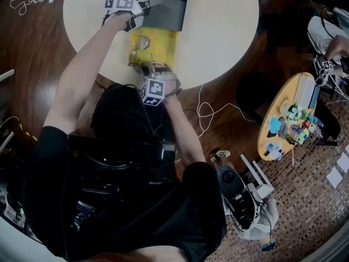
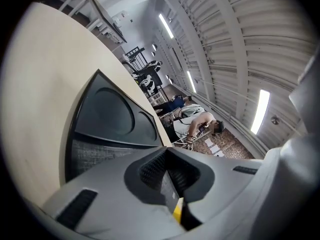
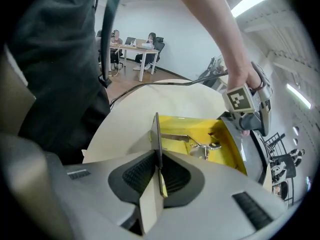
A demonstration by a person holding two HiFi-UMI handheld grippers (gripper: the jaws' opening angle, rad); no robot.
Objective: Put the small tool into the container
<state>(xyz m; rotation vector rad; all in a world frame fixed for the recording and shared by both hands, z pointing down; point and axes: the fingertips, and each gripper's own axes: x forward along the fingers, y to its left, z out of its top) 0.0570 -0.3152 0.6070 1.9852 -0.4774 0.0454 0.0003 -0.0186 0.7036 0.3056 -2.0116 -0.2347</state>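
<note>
Small tool (image 3: 200,145) is seen lying inside the yellow container (image 1: 163,51), so placement looks done. Container is pinned at both ends. Right gripper (image 3: 160,176) is clamped on its thin near wall at 6 o'clock. Left gripper (image 2: 172,184) is clamped on the far edge at 11 o'clock, beside the open dark lid (image 2: 110,116). Probably steadied for closing.

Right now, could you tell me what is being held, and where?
The yellow container: right tool pinches its near wall, left tool its far edge.
</note>
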